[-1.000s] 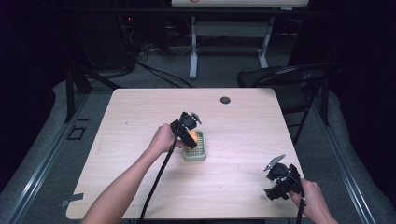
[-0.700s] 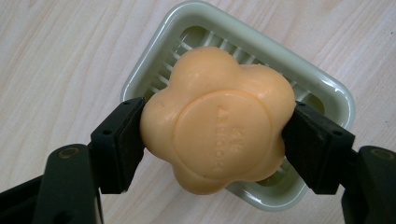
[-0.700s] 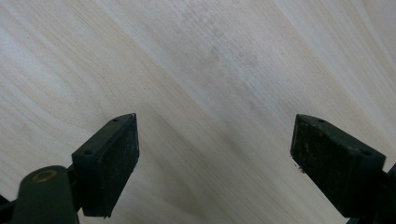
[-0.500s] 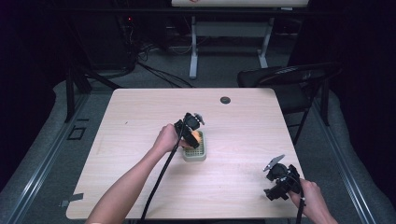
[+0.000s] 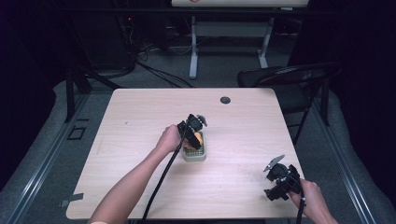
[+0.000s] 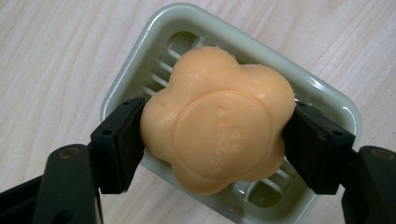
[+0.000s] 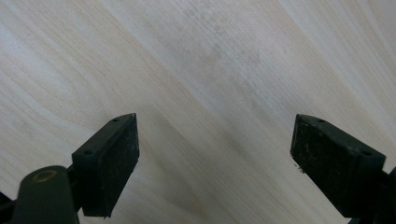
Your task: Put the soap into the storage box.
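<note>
My left gripper (image 6: 212, 140) is pinching the orange soap (image 6: 217, 123) over the green soap dish (image 6: 140, 51) mid-desk (image 5: 140, 116), hiding its slats; my right gripper (image 7: 215, 163) is hovering spread, near right.

The table (image 5: 140, 121) is evenly lit from above while the surrounding room stays nearly black. The high view is soft and grainy. The soap (image 6: 217, 121) is sharp, with a small glare on the dish (image 6: 327, 95).
</note>
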